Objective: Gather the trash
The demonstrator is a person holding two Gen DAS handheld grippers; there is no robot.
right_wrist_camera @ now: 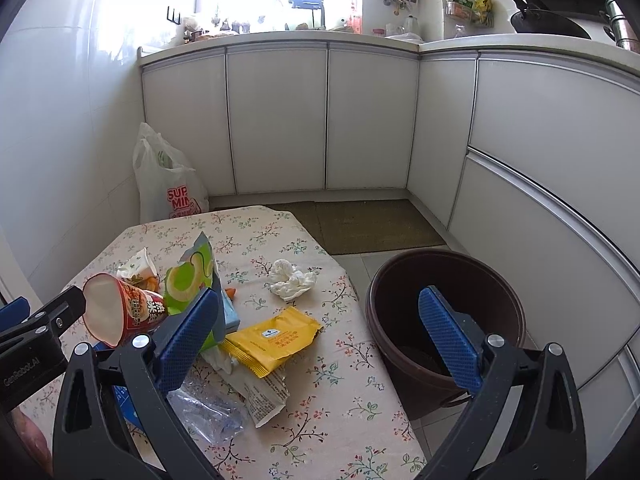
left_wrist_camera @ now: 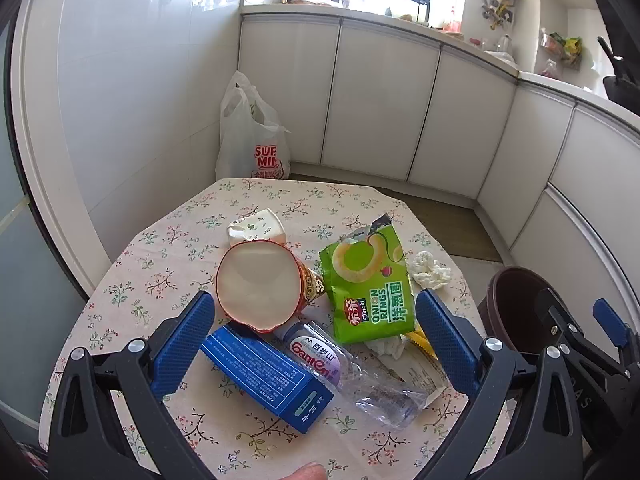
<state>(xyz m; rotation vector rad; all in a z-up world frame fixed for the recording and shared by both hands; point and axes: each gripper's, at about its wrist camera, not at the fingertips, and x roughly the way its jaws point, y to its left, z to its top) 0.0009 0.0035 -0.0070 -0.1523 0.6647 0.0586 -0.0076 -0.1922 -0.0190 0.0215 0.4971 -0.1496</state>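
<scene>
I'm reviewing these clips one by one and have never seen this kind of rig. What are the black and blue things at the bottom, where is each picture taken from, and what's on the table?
There is no robot here. A person holds a two-finger tool in each hand, and each tool carries a wide-angle camera that looks forward along its blue fingers. One picture comes from the left tool, the other from the right tool. Both are open and hold nothing.

On the flowered tablecloth lies trash: a tipped noodle cup, a green onion rings bag, a blue box, a crushed plastic bottle, a crumpled tissue and a yellow wrapper. A brown bin stands on the floor beside the table, beneath the right tool. A white plastic bag sits on the floor behind the table.
</scene>
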